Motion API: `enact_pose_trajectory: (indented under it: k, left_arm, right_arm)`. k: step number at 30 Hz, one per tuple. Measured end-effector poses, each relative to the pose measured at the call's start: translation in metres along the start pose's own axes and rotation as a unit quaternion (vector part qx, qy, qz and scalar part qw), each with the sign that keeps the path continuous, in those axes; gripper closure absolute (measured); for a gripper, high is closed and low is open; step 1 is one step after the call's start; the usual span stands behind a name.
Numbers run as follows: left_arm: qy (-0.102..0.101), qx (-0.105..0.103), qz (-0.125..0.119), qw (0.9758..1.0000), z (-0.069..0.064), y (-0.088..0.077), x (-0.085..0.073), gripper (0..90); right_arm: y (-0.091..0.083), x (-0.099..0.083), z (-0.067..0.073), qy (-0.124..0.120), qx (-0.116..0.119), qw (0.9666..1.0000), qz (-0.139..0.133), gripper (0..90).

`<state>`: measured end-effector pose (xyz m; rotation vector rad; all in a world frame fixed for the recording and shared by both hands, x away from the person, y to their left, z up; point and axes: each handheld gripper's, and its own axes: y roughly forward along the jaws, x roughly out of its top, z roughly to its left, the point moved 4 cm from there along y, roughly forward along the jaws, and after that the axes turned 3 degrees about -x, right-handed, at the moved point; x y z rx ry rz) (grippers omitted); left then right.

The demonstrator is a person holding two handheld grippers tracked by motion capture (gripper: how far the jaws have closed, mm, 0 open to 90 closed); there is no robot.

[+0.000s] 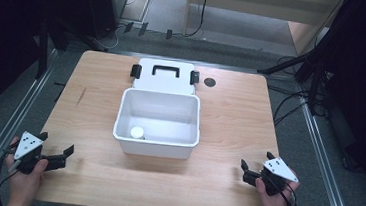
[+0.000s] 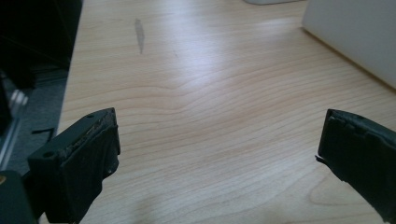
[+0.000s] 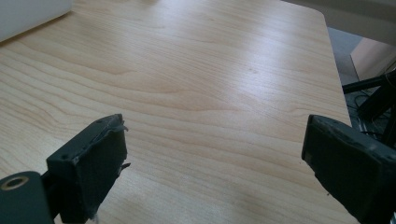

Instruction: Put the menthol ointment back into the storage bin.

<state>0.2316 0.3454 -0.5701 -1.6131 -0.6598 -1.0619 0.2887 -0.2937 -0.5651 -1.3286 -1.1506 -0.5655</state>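
Note:
A white plastic box (image 1: 157,124) stands open in the middle of the wooden table (image 1: 230,117). Its lid (image 1: 165,76), with a black handle and two black latches, lies flat behind it. A small white round object (image 1: 137,132) rests on the box floor near the front left corner. My left gripper (image 1: 57,143) is held open near the table's front left corner, with bare wood between its jaws (image 2: 219,140). My right gripper (image 1: 257,159) is open near the front right corner, likewise over bare wood (image 3: 215,149). The box wall (image 2: 355,37) shows at the upper right of the left gripper view.
A small dark round spot (image 1: 210,82) sits on the table right of the lid. A faint grey streak (image 1: 80,96) marks the wood at the left. Metal rails (image 1: 14,118) run along both table sides; dark stands and cables (image 1: 296,100) lie beyond the right edge.

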Motion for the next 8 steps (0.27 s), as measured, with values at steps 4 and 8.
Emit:
enact_pose_trajectory:
  k: [4,8]
  left_arm:
    - [-0.018,-0.007,-0.005,0.9998,0.0034,-0.0008,0.0,0.0]
    - [-0.016,-0.008,-0.002,0.9998,0.0029,-0.0003,0.0001,0.0]
  right_arm:
    - [0.0003,0.0,-0.0001,0.003,0.0,1.0,0.002,6.9]
    - [0.0007,-0.0001,0.0004,0.001,-0.001,1.0,0.004,6.9]
